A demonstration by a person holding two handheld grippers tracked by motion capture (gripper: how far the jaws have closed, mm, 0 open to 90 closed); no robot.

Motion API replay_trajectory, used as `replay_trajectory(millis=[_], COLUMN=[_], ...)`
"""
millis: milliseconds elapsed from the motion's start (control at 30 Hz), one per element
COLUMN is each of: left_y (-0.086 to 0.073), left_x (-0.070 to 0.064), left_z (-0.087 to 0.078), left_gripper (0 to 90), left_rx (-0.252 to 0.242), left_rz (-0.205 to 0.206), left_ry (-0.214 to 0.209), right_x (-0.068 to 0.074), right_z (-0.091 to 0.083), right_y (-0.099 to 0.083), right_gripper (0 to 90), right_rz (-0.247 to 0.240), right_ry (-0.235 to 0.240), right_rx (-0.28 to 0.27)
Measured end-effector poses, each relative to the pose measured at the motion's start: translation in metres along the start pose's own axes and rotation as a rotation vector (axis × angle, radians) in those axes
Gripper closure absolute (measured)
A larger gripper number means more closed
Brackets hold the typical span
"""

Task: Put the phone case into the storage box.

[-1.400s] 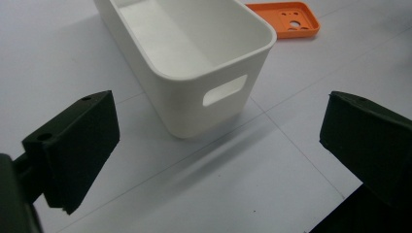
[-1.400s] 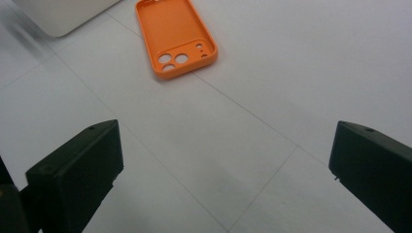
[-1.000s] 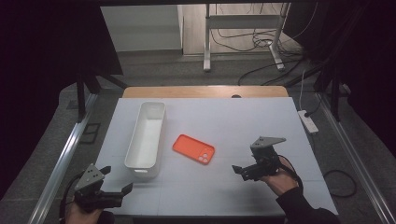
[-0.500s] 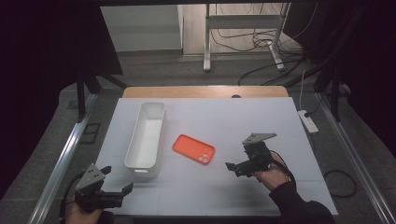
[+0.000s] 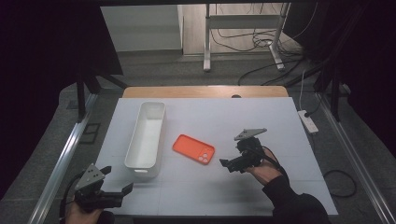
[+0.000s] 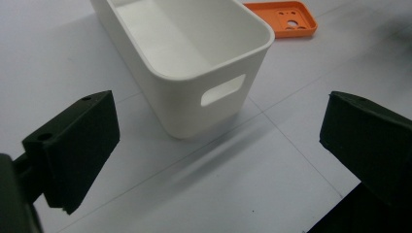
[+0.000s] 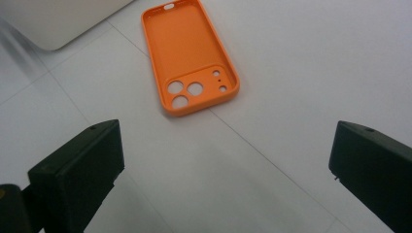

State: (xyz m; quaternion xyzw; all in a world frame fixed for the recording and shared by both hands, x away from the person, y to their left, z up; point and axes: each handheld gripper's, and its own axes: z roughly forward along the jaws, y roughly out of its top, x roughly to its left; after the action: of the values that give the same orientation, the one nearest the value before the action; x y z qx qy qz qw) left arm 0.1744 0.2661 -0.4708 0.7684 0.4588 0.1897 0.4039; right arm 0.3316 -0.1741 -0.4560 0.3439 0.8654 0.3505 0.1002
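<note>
A: Currently we have the right gripper [image 5: 229, 164] with its jaws spread wide and nothing between them, aimed at the orange phone case [image 5: 194, 150], which lies flat on the white table [image 5: 261, 116], cavity up, just at our 10 o'clock from the jaw tips. What is the correct approach?

B: We judge the step in hand to be the reach for the case. In the right gripper view the phone case [image 7: 189, 56] sits ahead of the jaws with its camera-cutout end nearest. We advise lowering the jaws to straddle that near end across its width, keeping the lower edges close to the surface, since the case is thin and its wall is low. Close only once both side walls are inside the gap; a skewed grip would likely push the case along the smooth top.

A: And the left gripper [image 5: 114, 193]?

B: Its jaws also stand apart, empty, at the table's 7 o'clock corner, facing the short handled end of the white bin [image 6: 194, 68]. The bin [image 5: 147, 135] lies at 9 o'clock of the case, near but not touching.

A: Surroundings?

B: The table is matt white with faint grid lines. At 12 o'clock we see a wooden edge, a metal stand and loose cables on a grey floor; a power strip [image 5: 308, 120] lies at 3 o'clock.
</note>
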Motion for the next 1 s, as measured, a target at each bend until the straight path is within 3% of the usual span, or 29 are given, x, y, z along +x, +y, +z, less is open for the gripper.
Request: replay_trajectory(millis=[467, 1000], left_y=[0.0, 0.0], left_x=[0.0, 0.001], left_z=[0.0, 0.0], left_gripper=[1.8, 1.8], left_rx=[-0.001, -0.003], left_rz=[0.0, -0.003], left_ry=[-0.003, -0.008], right_x=[0.002, 0.001], right_z=[0.021, 0.044], right_y=[0.015, 0.03], right_gripper=[0.0, 0.0], right_rz=[-0.061, -0.046], right_ry=[-0.036, -0.039], right_rx=[0.058, 0.086])
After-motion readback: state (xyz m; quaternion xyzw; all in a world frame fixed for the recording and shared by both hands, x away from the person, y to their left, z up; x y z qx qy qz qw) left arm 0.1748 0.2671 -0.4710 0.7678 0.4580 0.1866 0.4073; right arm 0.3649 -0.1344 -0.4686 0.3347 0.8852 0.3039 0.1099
